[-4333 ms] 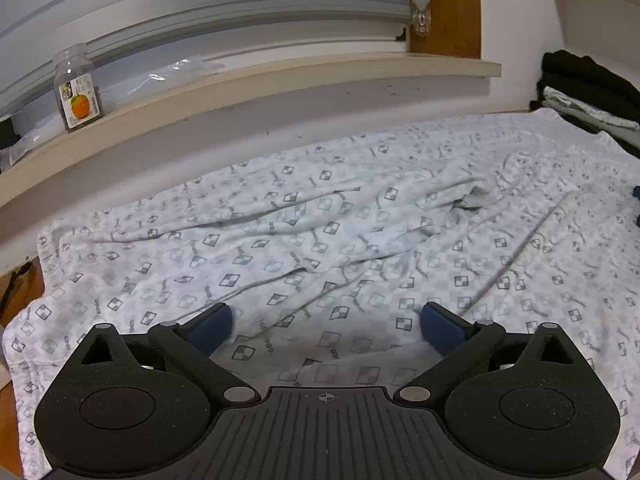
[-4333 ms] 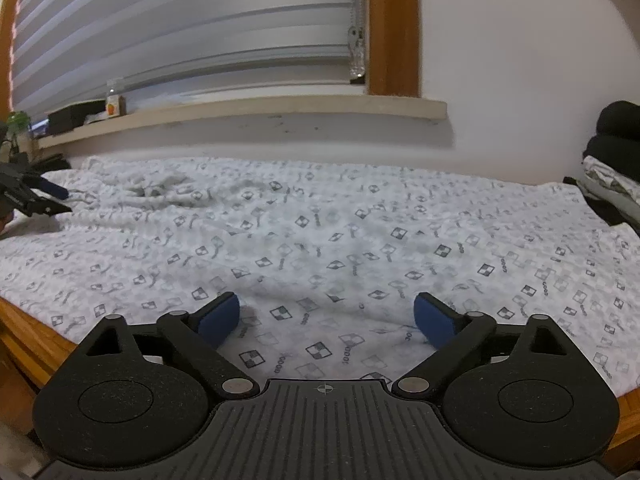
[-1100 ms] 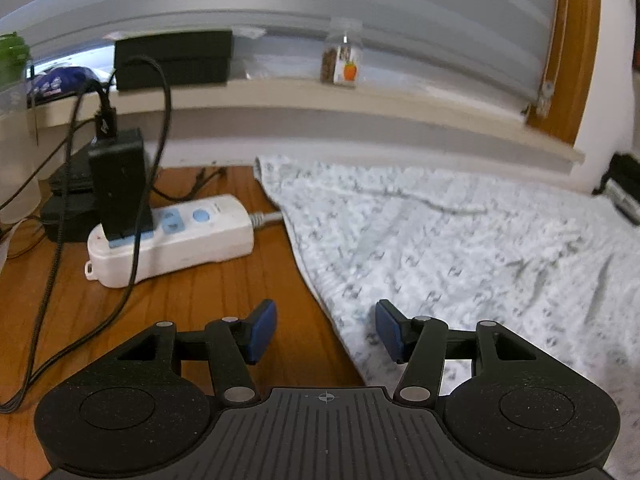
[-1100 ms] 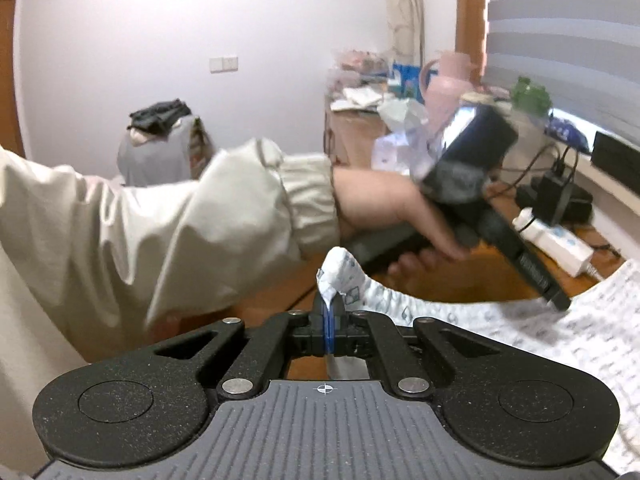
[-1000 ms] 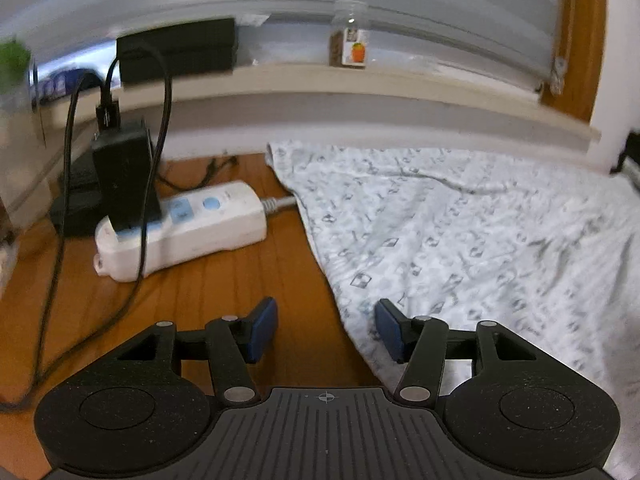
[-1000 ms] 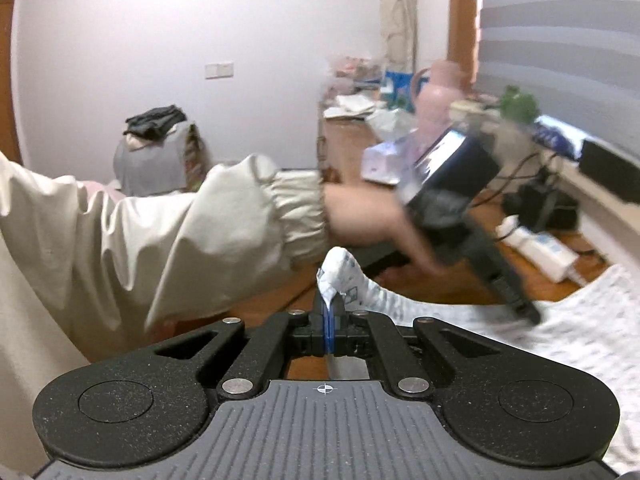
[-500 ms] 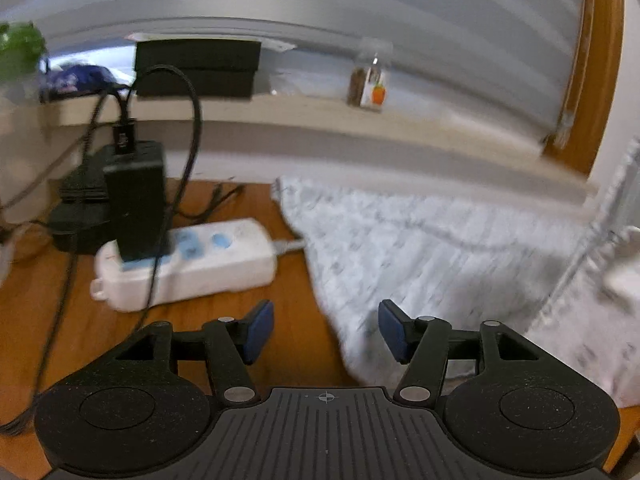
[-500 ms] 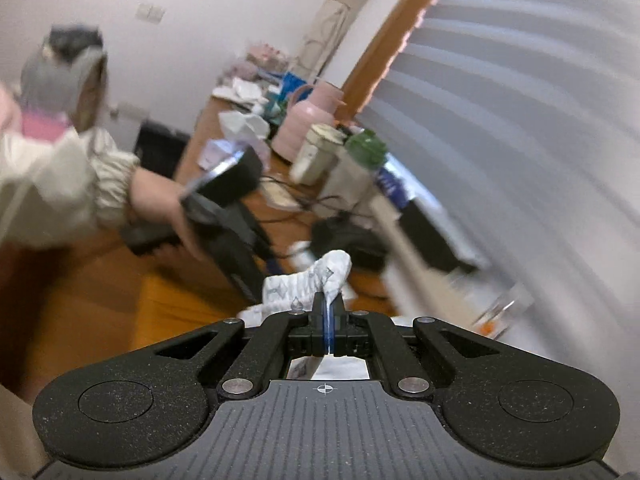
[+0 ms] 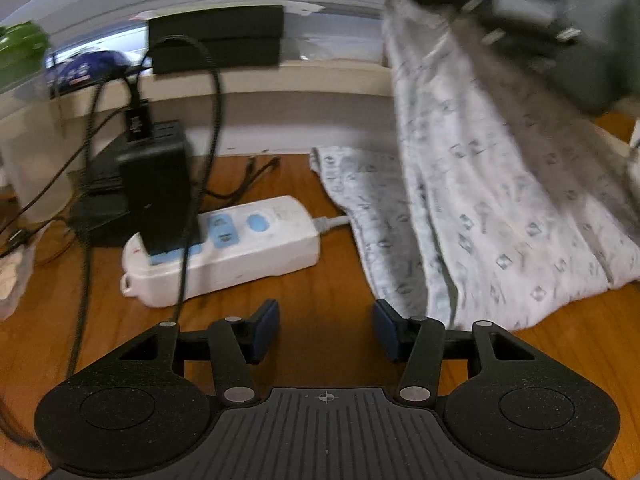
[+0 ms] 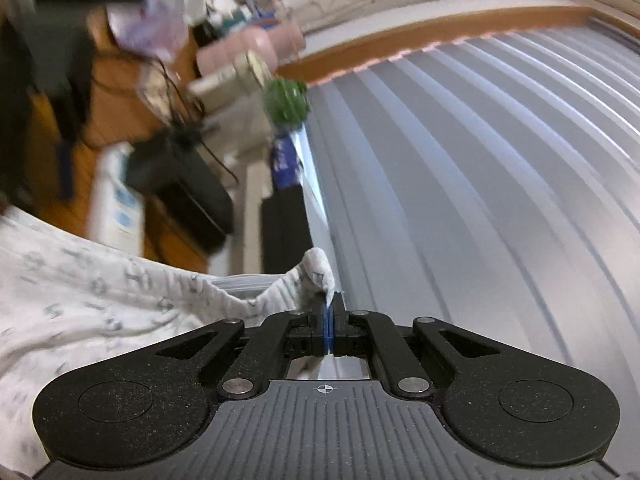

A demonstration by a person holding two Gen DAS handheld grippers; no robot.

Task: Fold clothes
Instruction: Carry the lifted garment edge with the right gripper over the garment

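Up at the top right of the left wrist view, the right gripper (image 9: 520,12) is carrying a corner of the cloth (image 9: 500,216) overhead, jaws pinched tight on it, and that corner is poking up past the closed fingers (image 10: 329,322) in its own view. Down on the wooden table (image 9: 320,280), the left gripper (image 9: 326,330) is hovering half open, having just narrowed a touch, nothing between its pads. Cloth is lying just to its right, one edge running away toward the sill, so this hand is the nearer to the lower edge. White fabric, small grey squares, is draping limp and creased from the raised corner. A power strip (image 9: 224,248) is sitting off left.
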